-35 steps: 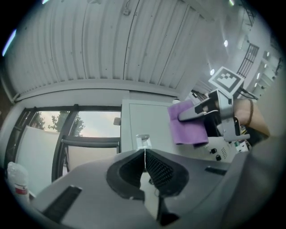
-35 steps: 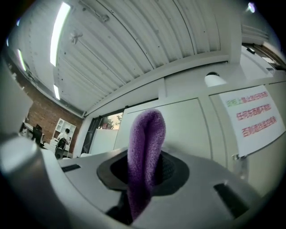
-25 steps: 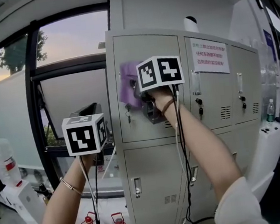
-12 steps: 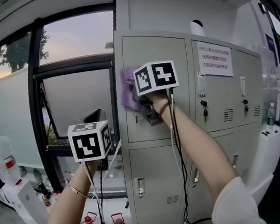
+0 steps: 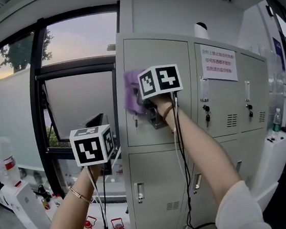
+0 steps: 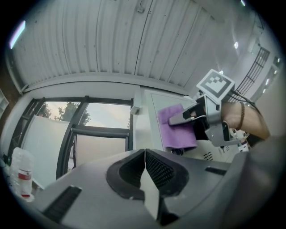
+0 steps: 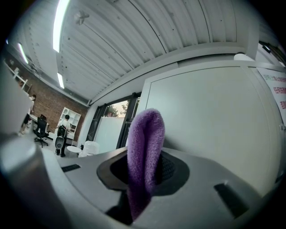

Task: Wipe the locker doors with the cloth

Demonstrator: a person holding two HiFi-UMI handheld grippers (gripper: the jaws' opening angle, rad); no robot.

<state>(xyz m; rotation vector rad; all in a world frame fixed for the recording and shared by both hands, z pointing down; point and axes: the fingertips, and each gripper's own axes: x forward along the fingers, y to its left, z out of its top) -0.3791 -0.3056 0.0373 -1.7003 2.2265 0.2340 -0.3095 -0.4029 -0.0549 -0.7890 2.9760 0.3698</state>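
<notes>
A purple cloth (image 5: 132, 91) is pressed against the upper-left door (image 5: 152, 59) of the grey lockers (image 5: 223, 143), held by my right gripper (image 5: 144, 103), which is shut on it. In the right gripper view the folded cloth (image 7: 144, 156) sticks up between the jaws, close to the pale door (image 7: 214, 134). My left gripper (image 5: 91, 145) hangs lower left, away from the lockers, in front of the window. In the left gripper view its jaws (image 6: 145, 172) are shut on nothing, and the cloth (image 6: 175, 126) and the right gripper (image 6: 210, 118) show ahead.
A large dark-framed window (image 5: 73, 88) stands left of the lockers. A paper notice (image 5: 218, 63) is stuck on the middle upper door. Bottles and white equipment (image 5: 9, 178) sit at the lower left, a white unit (image 5: 277, 142) at the right. Cables hang from both grippers.
Over the last second the cloth and right gripper shifted slightly up the upper-left door. The left gripper sank a little and stayed shut.
</notes>
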